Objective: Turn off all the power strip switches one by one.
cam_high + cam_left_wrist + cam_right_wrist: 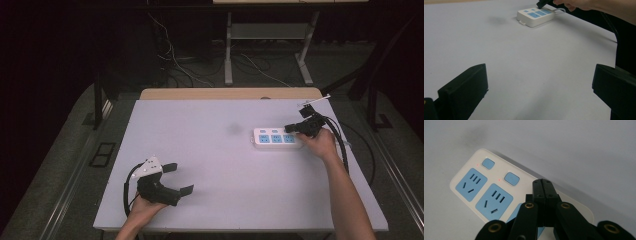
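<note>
A white power strip (278, 138) with blue sockets and small blue switch buttons lies at the right side of the white table (215, 165). My right gripper (289, 128) is shut with nothing held, its joined tips hovering over the strip's right end. In the right gripper view the closed tips (543, 183) sit just right of the second button (512, 178), with tiny red lights beside the buttons. My left gripper (181, 179) rests near the table's front left, open and empty. From the left gripper view the strip (535, 16) lies far off, past the wide-apart jaws.
A black cable (345, 145) trails from the right gripper along the table's right edge. A faint dark smudge (234, 128) marks the table left of the strip. Behind the table stand a wooden board edge (230, 93), a metal stand and floor cables.
</note>
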Action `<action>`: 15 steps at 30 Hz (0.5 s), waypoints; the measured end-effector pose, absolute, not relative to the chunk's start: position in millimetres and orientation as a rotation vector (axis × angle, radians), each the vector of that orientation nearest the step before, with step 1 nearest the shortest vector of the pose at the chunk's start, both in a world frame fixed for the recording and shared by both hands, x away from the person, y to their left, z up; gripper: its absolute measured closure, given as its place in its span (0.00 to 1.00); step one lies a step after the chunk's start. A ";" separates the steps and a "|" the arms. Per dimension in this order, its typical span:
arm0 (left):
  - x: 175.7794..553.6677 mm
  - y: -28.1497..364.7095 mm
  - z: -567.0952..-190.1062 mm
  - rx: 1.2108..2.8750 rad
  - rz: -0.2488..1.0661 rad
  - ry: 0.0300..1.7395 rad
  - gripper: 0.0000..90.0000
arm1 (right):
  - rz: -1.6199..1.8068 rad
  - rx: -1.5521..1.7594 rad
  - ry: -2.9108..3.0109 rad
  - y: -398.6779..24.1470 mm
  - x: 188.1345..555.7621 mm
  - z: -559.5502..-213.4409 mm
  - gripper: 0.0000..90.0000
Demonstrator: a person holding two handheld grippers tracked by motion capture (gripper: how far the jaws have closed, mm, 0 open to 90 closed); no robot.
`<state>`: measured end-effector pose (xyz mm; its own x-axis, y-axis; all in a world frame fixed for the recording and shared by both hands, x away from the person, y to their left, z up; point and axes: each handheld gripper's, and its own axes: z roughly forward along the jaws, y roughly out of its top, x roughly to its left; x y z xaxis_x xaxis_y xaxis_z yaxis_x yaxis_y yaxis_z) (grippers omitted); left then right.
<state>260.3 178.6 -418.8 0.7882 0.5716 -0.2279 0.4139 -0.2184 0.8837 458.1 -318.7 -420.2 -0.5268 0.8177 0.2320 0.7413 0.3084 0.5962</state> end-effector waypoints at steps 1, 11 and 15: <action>260.5 178.8 -419.0 1.848 0.173 0.754 0.00 | 1.019 1.462 2.446 -318.9 457.9 -420.3 1.00; 261.6 179.0 -419.8 1.850 0.168 0.757 0.00 | 1.032 1.477 2.437 -319.9 457.6 -420.6 1.00; 262.3 179.4 -420.1 1.852 0.168 0.758 0.00 | 1.011 1.478 2.446 -318.4 458.6 -419.2 1.00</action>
